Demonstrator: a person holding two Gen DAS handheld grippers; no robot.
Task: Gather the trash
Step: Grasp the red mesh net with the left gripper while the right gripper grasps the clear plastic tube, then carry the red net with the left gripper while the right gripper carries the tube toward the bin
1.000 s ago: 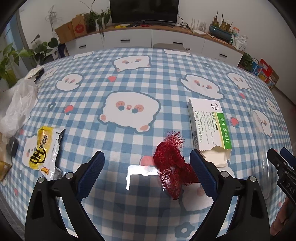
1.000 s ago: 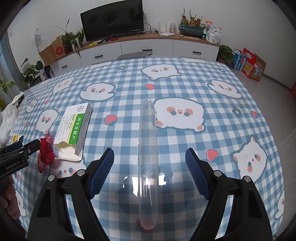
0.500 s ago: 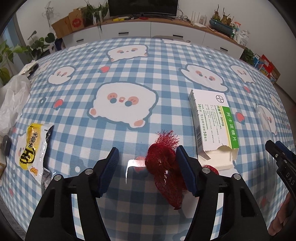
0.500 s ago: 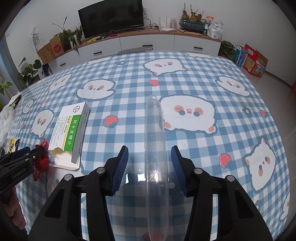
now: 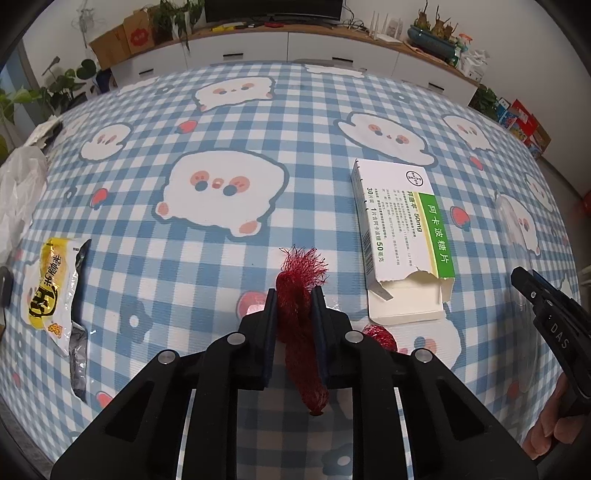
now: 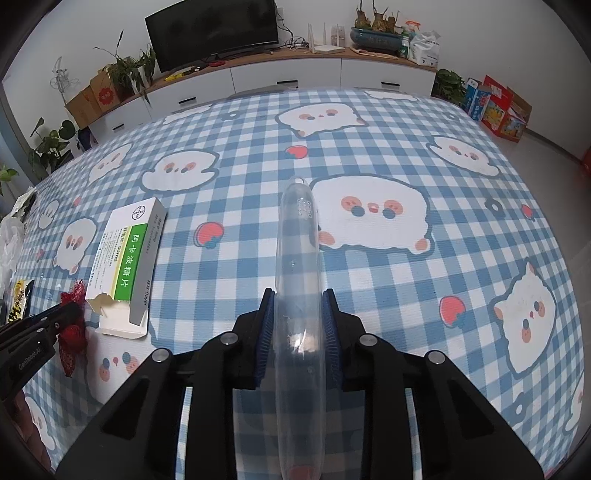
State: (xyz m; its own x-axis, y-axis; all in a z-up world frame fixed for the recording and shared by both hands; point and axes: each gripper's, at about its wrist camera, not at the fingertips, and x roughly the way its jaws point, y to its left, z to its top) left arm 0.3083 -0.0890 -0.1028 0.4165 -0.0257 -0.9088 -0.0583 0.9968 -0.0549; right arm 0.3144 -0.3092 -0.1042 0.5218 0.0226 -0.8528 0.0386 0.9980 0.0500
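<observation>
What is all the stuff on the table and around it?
red mesh bag: one, red, between the left gripper's jaws
clear plastic case: one, see-through, long, between the right gripper's jaws
medicine box: one, white and green, torn open, lying flat right of the mesh bag
snack wrapper: one, yellow and white, near the table's left edge
plastic bag: one, white, at the far left edge
tablecloth: one, blue and white checks with cartoon animals
TV: one, black, on the white cabinet behind
left gripper: one, black, jaws closing on the mesh bag
right gripper: one, black, jaws shut on the case
</observation>
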